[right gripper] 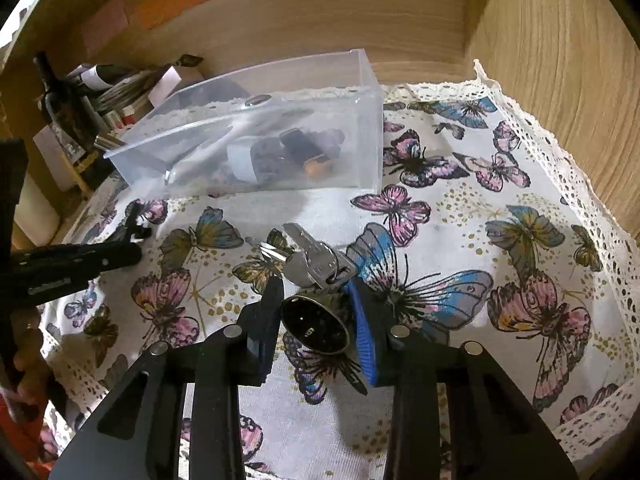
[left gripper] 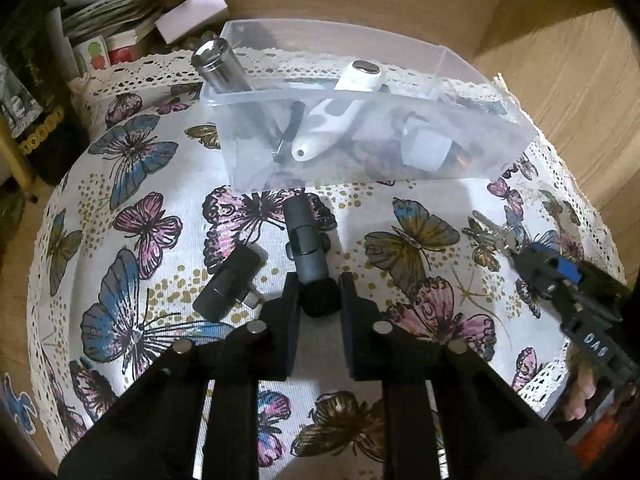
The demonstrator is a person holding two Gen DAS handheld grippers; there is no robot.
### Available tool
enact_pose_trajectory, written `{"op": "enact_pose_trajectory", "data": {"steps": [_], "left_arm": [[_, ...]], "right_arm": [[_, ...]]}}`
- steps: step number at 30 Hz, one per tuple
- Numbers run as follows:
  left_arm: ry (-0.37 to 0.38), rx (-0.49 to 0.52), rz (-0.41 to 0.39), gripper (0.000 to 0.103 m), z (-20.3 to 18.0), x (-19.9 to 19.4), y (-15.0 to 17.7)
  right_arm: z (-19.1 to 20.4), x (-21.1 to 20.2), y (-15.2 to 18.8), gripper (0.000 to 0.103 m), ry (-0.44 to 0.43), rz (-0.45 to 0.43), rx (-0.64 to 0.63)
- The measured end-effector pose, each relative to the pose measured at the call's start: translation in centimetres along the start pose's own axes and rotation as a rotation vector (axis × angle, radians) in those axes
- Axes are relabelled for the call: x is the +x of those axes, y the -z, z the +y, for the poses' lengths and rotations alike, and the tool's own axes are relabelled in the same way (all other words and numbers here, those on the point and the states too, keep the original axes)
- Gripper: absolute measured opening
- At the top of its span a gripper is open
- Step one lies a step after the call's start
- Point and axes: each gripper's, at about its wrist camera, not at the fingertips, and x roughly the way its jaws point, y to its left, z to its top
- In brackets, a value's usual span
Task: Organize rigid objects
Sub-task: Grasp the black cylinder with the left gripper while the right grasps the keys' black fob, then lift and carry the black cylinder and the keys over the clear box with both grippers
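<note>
Left wrist view: nearest the lens, the left tongs [left gripper: 319, 298] straddle the rounded black end of a dark cylindrical device [left gripper: 306, 248] lying on the butterfly-print cloth [left gripper: 420, 216] over the counter; gaps show on both sides of it, so the tongs are parted and not yet clamped. Just left of that device, apart from it, a short black adapter-like piece [left gripper: 228, 284] lies tilted on the cloth. Off to the right, the right tongs [left gripper: 554, 270] sit beside a bunch of keys [left gripper: 494, 236]. Farther back stands a clear plastic bin [left gripper: 472, 160], with a white-and-dark patterned handle-shaped object [left gripper: 340, 112] leaning up over its near wall, a metal cylinder [left gripper: 218, 66] at its left corner, and smaller items inside that are hard to make out. Beyond the lace edge, a pile of books and boxes [left gripper: 132, 16] rests against the wooden wall. In the right wrist view, the right tongs [right gripper: 318, 320] are closed on a small brass bell [right gripper: 314, 322], pressed between the black pad and the blue pad [right gripper: 362, 332]; the keys [right gripper: 316, 262] hang from the bell's top and rest on the cloth [right gripper: 460, 216]. Farther on, the bin [right gripper: 360, 160] stands near the back wall, with the left tongs [right gripper: 132, 224] at the left edge.
</note>
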Motion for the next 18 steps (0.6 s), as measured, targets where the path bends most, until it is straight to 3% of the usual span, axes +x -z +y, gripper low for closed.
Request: {"op": "enact_pose_trajectory", "data": {"steps": [13, 18], "left_arm": [[-0.004, 0.083, -0.142, 0.017, -1.6, -3.9, -0.1], [0.026, 0.061, -0.194, 0.017, -1.6, -5.7, -1.4]], "right_arm": [[2.1, -0.8, -3.2, 0.031, -0.075, -0.094, -0.039], [3.6, -1.0, -5.7, 0.031, -0.093, -0.146, -0.092]]}}
